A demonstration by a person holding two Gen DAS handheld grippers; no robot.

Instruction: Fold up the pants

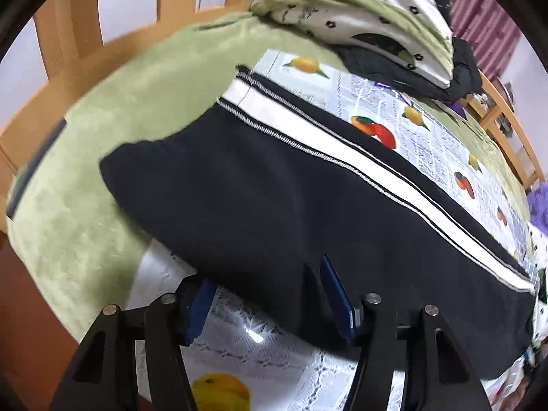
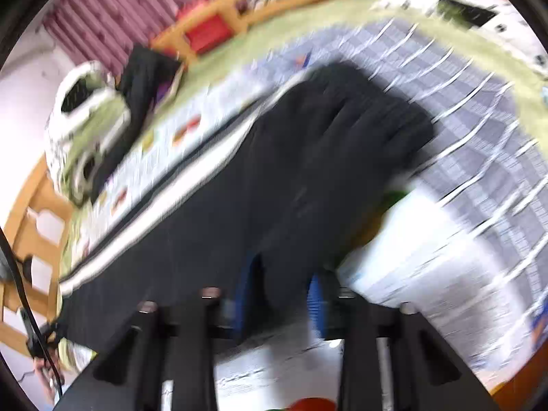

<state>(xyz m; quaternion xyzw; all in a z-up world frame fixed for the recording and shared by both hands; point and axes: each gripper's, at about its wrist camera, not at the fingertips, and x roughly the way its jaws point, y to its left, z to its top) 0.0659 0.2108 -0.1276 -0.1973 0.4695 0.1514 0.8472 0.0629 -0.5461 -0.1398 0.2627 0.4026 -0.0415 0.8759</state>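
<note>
On the bed, over the fruit-print cloth (image 1: 370, 109), lie the black pants (image 1: 274, 188) with a white side stripe. Left gripper (image 1: 270, 294) stands wide, fabric edge between its fingers. Right gripper (image 2: 282, 294) likewise appears wide around the hem; blur hinders certainty. Fabric looks soft, limp; pinch doubled edges. Far ends are cut off.

Black pants (image 1: 274, 198), white side stripe, flat on bed.
</note>
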